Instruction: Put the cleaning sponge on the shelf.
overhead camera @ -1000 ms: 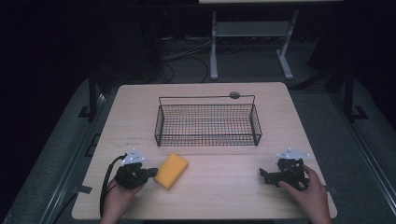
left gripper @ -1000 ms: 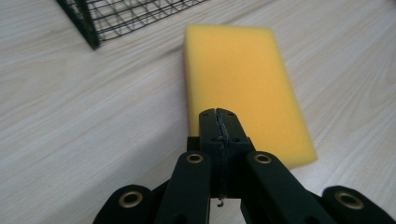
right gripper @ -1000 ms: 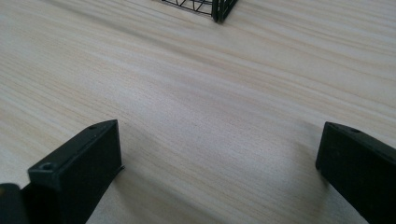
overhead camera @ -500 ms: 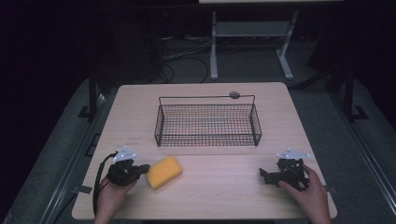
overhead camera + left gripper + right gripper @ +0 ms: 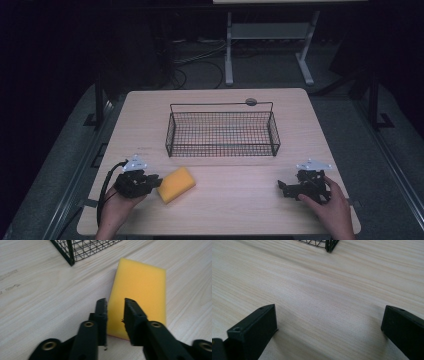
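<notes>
A yellow sponge (image 5: 176, 184) lies flat on the wooden table (image 5: 225, 210), in front of the black wire basket (image 5: 222, 150). My left gripper (image 5: 156, 181) rests on the table just left of it, pointing at its near end. In the left gripper view the jaws have just been opening and stand a narrow gap apart (image 5: 115, 302). The sponge (image 5: 142, 285) shows through that gap, wider than it, with neither pad pressing on it. My right gripper (image 5: 286, 188) sits at the front right with its jaws wide apart (image 5: 329, 325) over bare wood.
The basket stands mid-table; its corner shows in the left gripper view (image 5: 70, 252) and the right gripper view (image 5: 329, 245). A small round grey disc (image 5: 251, 102) lies at the far edge. Metal stand legs (image 5: 229, 60) and cables are on the floor beyond.
The sponge has shifted slightly left and toward the front edge. The left hand drew a little to the left with its gripper. The right hand has not moved.
</notes>
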Motion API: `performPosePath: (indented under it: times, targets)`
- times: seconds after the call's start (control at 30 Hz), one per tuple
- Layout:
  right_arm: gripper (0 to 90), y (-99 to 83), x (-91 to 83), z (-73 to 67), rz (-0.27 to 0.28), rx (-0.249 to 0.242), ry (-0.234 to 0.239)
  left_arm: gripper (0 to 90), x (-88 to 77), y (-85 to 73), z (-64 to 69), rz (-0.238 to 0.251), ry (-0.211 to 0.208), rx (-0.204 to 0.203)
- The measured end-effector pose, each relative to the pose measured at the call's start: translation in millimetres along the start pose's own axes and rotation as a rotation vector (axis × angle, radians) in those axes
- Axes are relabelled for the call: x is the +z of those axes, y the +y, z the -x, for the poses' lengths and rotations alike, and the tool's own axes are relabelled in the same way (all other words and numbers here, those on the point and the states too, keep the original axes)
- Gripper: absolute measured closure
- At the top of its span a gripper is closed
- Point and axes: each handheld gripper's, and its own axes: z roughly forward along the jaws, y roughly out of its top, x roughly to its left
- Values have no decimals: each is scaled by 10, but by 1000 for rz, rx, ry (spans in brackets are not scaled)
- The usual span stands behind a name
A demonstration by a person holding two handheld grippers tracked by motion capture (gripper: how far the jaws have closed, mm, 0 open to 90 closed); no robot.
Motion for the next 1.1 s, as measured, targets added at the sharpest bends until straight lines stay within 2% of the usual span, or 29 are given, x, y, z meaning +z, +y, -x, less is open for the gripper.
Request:
performPosePath:
  times: [0.03, 0.17, 0.2, 0.23, 0.33, 0.43, 0.47, 0.5, 0.67, 0.7, 0.73, 0.93, 1.1]
  targets:
    - [0, 0, 1, 2, 1, -2, 0, 609, -6, 32, 5, -23, -10, 10]
    - [0, 0, 1, 2, 0, -2, 0, 445, 10, 70, -5, -59, -32, 22]
    - [0, 0, 1, 2, 0, -2, 0, 445, 18, 79, -2, -62, -35, 21]
    - [0, 0, 0, 1, 0, -1, 0, 340, 26, 99, -5, -74, -42, 31]
    - [0, 0, 1, 2, 0, -2, 0, 254, 42, 155, 16, -86, -56, 49]
    - [0, 0, 1, 2, 0, -2, 0, 177, 44, 195, 33, -94, -49, 76]
    - [0, 0, 1, 2, 0, -2, 0, 177, 49, 209, 40, -101, -48, 87]
    - [0, 0, 1, 2, 0, -2, 0, 129, 64, 228, 53, -119, -50, 99]
    - [0, 0, 1, 2, 0, -2, 0, 126, 109, 261, 94, -158, -60, 135]
    - [0, 0, 1, 1, 0, -1, 0, 125, 130, 285, 120, -173, -49, 173]
    - [0, 0, 1, 2, 0, -2, 0, 125, 144, 298, 136, -185, -47, 185]
    - [0, 2, 3, 2, 0, -2, 0, 127, 221, 379, 189, -221, -49, 224]
    - [0, 3, 3, 2, 0, -1, 1, 127, 348, 443, 252, -274, -57, 261]
